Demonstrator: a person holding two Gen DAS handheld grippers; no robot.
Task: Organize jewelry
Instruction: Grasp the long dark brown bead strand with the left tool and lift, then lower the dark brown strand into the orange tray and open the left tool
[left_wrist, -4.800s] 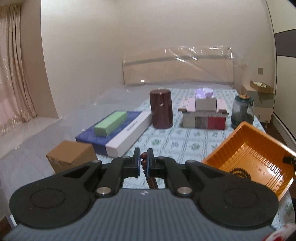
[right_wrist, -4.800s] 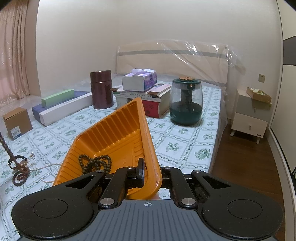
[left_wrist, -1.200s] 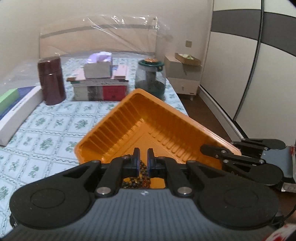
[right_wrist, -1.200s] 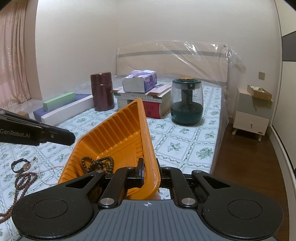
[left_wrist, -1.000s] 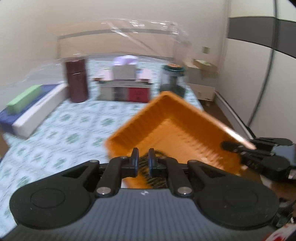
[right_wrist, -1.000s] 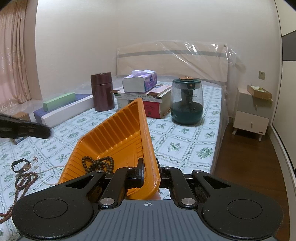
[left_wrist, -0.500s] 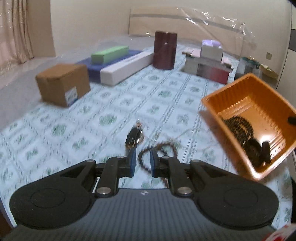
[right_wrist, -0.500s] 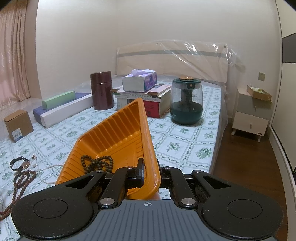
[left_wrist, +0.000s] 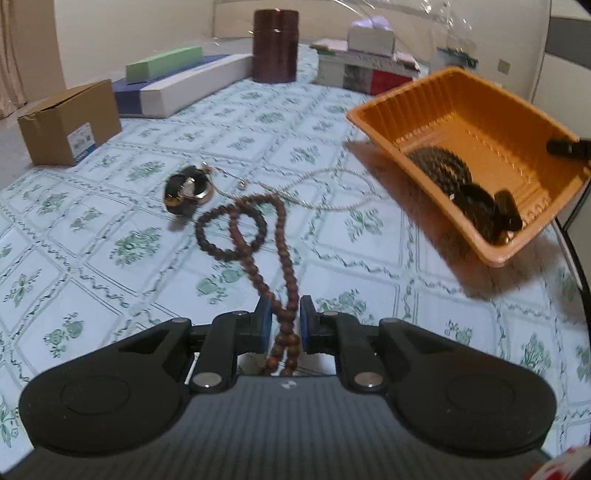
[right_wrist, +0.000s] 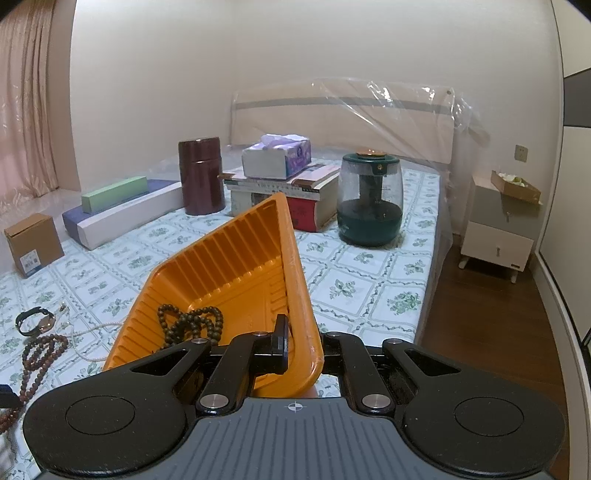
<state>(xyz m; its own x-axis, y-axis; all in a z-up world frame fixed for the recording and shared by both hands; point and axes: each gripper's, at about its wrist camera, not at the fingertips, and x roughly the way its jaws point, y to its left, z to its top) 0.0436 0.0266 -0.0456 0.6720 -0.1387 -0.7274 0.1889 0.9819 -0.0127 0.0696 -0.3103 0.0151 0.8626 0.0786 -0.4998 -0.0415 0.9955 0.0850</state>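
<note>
Brown bead necklace (left_wrist: 258, 236) lies btwn spread left gripper (left_wrist: 284, 325); right gripper (right_wrist: 302, 345) pinches orange tray (right_wrist: 229, 258) rim.

Left tool (left_wrist: 284, 325) now straddles bead necklace (left_wrist: 258, 236)

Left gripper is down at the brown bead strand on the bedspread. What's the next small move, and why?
Probably close the left gripper: its jaws stand open astride the brown bead strand, which lies flat on the bedspread. The right gripper already holds the orange tray tilted, ready to receive it.
</note>
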